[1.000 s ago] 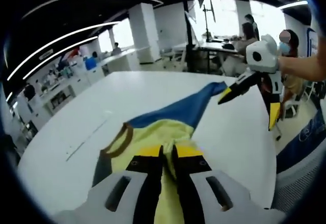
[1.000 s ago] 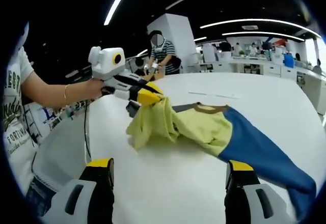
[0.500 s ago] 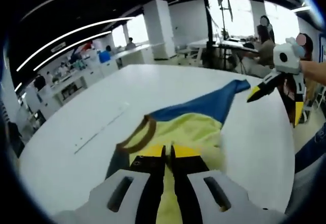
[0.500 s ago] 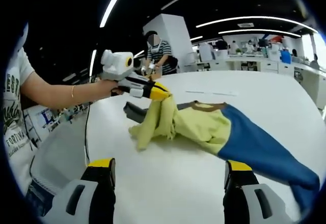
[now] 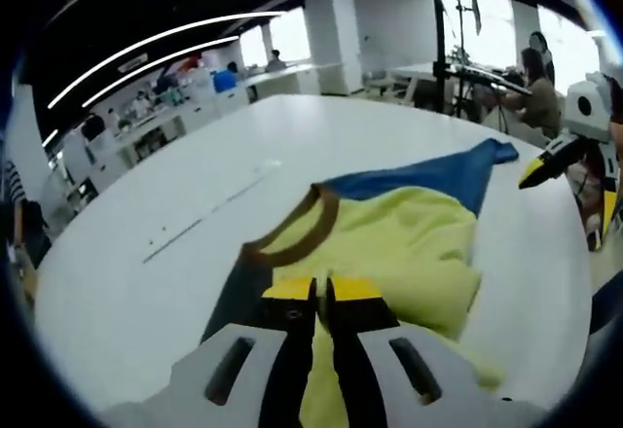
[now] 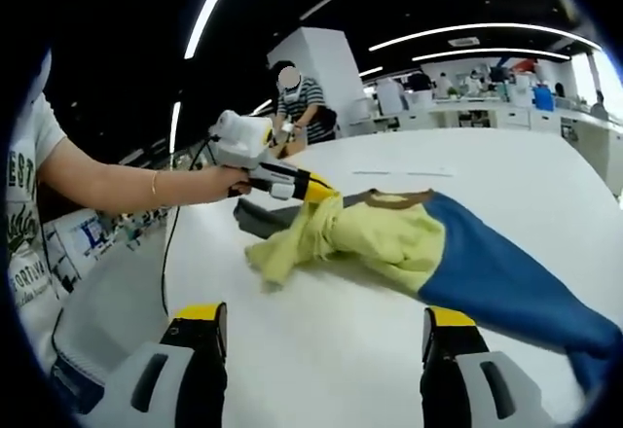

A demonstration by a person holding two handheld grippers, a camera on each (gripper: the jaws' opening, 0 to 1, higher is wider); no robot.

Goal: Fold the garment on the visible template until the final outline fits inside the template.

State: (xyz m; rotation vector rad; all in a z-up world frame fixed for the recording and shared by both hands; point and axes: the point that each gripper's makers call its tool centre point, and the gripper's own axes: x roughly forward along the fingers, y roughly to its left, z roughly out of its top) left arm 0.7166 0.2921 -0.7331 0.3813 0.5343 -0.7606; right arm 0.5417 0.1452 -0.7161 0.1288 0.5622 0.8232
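A yellow garment (image 5: 404,243) with a brown collar (image 5: 292,235), a dark grey sleeve and a blue part (image 5: 428,175) lies on the white table (image 5: 136,292). My left gripper (image 5: 322,292) is shut on a bunch of its yellow cloth. In the right gripper view the left gripper (image 6: 321,193) holds that yellow cloth lifted a little above the table, next to the collar, while the garment (image 6: 389,238) trails right into the blue part (image 6: 496,272). My right gripper (image 6: 321,319) stands open over bare table, short of the cloth. It also hangs open off the table's right side (image 5: 567,199).
Thin pale marks (image 5: 204,216) run along the table beyond the collar, also faint as marks (image 6: 401,172). A person's forearm (image 6: 117,190) holds the left gripper. Other people (image 5: 535,68) and desks stand at the room's back. A person (image 6: 292,107) stands behind the table.
The left gripper has carried the pinched yellow cloth toward the collar and the blue part, and the bunch is drawn tighter. The right gripper has stayed open and apart from the garment.
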